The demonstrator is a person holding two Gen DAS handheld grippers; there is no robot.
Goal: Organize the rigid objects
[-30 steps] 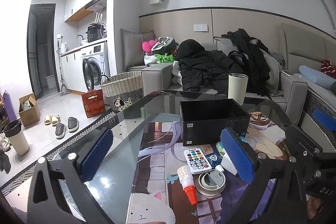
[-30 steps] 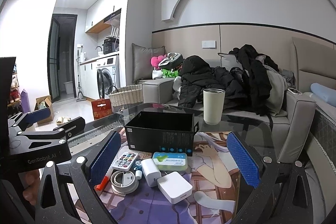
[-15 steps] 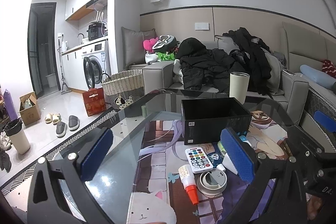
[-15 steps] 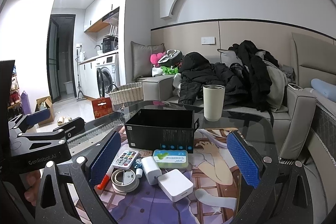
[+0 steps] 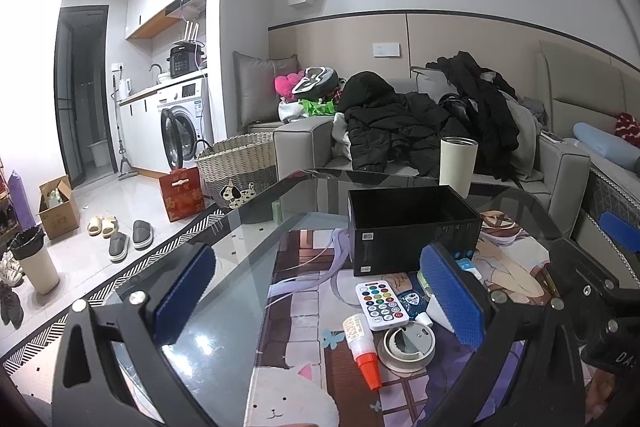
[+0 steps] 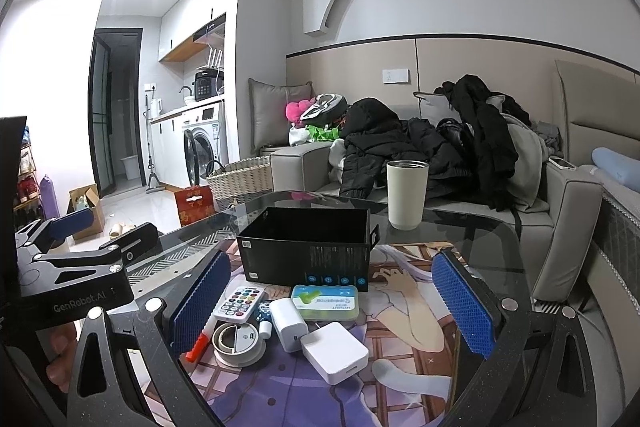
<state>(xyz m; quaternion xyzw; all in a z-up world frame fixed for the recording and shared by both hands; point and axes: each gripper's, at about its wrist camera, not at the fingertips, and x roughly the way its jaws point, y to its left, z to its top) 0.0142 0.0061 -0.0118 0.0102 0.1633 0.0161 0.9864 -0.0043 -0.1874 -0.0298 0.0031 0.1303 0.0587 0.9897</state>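
**Rigid items waiting beside the empty black box**

Rigid items are seen clustered on the worktop (image 6: 460, 227) just in front of the black box (image 6: 306, 247), which is taken as the landmark and appears empty. Nearest the box's front wall, a green-lidded case (image 6: 325, 303) is laid flat. To the left of that case, still close to the box, a remote control (image 6: 239, 303) with coloured buttons is found. Further from the box, a white charger (image 6: 288, 323), a white square adapter (image 6: 334, 351), a round tape dispenser (image 6: 236, 343) and a glue bottle (image 5: 362, 347) with a red cap are spread out, some touching.

The right tool (image 6: 330, 307) is held wide open above the cluster, nothing gripped. The left tool (image 5: 316, 297) is likewise spread open and empty, to the left of the box.

No item appears to have been placed yet, so a first pick is judged to be the step in hand. It would be done well if one item is singled out, preferably the adapter, which stands freest from the box. The pads should be lowered on opposite flat sides, so that neighbours are not nudged. A clean lift should be made before the item is carried over the box rim and released low inside.
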